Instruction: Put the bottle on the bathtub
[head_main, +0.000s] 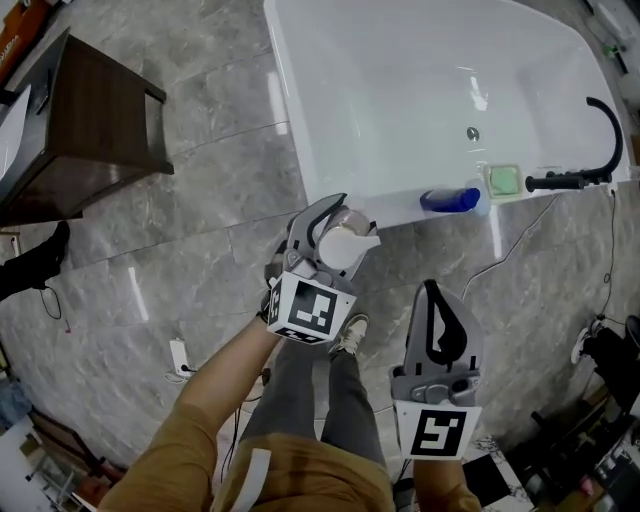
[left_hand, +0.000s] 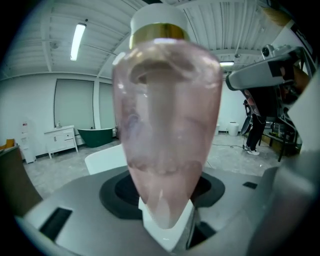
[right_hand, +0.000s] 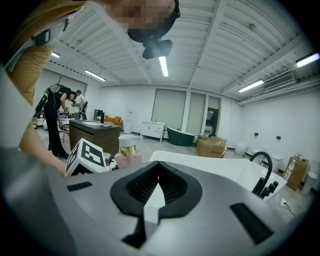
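Grey left claw clamping translucent pink bottle, glossy white bathtub

You are gripping the pink bottle upright between the jaws of your left gripper, its white cap pointing up. A white bathtub is showing past the jaws, left of the bottle.

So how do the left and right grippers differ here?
The left gripper is clamped on the pink bottle; the right gripper holds nothing. The left's jaws stand apart around the bottle, while the right's are closed together. In the head view the left is closer to the bathtub than the right. Both point toward the bathtub.
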